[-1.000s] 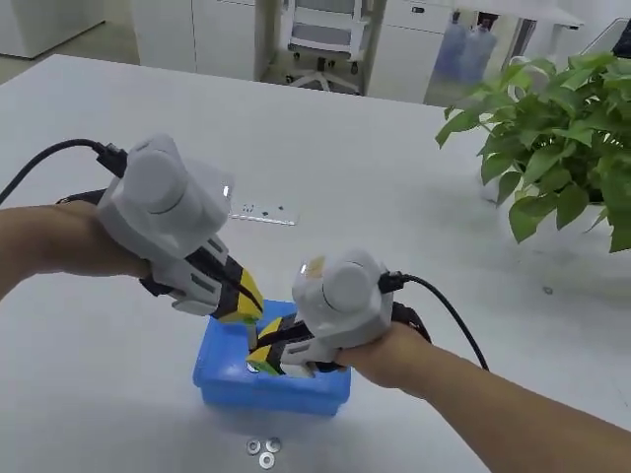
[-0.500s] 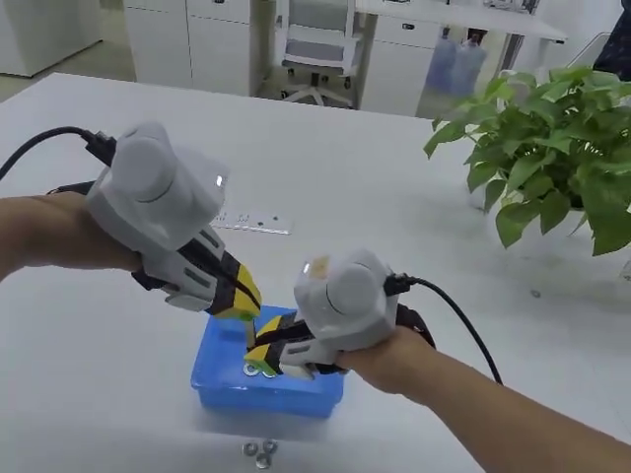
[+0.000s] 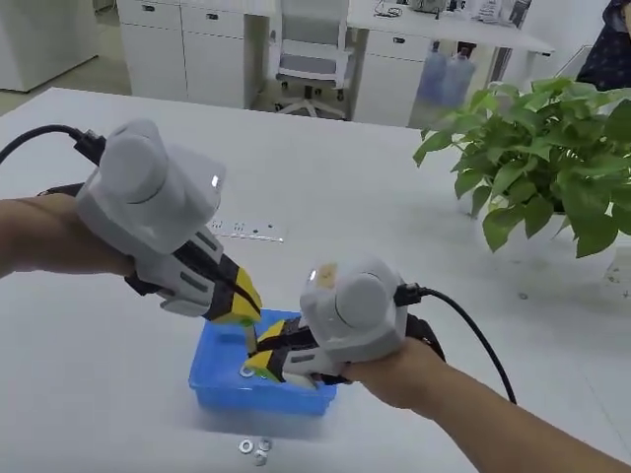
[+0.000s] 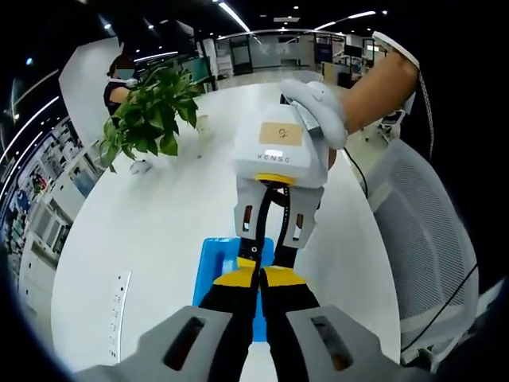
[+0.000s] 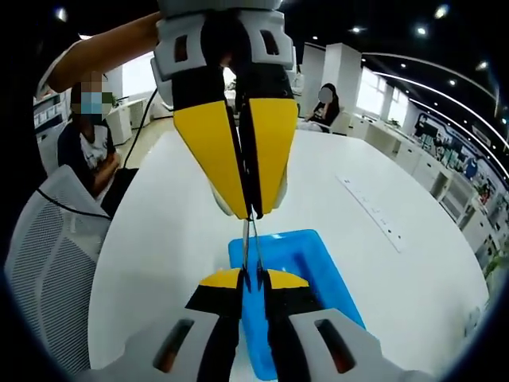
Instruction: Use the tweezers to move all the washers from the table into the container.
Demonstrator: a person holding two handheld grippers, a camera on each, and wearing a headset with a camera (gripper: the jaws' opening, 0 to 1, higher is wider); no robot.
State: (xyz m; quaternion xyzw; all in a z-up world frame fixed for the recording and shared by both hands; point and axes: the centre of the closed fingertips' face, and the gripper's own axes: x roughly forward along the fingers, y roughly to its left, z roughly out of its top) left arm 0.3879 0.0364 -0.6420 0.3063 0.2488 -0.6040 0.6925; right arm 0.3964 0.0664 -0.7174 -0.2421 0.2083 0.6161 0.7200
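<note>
A blue container [image 3: 209, 382] sits on the white table near its front edge. A small pile of washers [image 3: 255, 450] lies on the table just in front of it, and one grey ring [image 3: 246, 371] shows inside. My left gripper [image 3: 246, 309] comes down from the left over the container. My right gripper [image 3: 259, 358] faces it from below right. In the right gripper view the thin tweezers [image 5: 251, 237] run from the left gripper's yellow jaws into my right gripper [image 5: 253, 278]. Both pairs of jaws are shut on them. In the left gripper view my left gripper [image 4: 257, 275] is closed above the container [image 4: 213, 261].
A leafy potted plant [image 3: 532, 168] stands at the right of the table. A flat power strip [image 3: 246, 230] lies behind the container. An office chair [image 3: 311, 44] and desks stand beyond the far table edge.
The headset has shifted a little, so the whole picture has slid. Both grippers stay jaw to jaw over the container with the tweezers between them.
</note>
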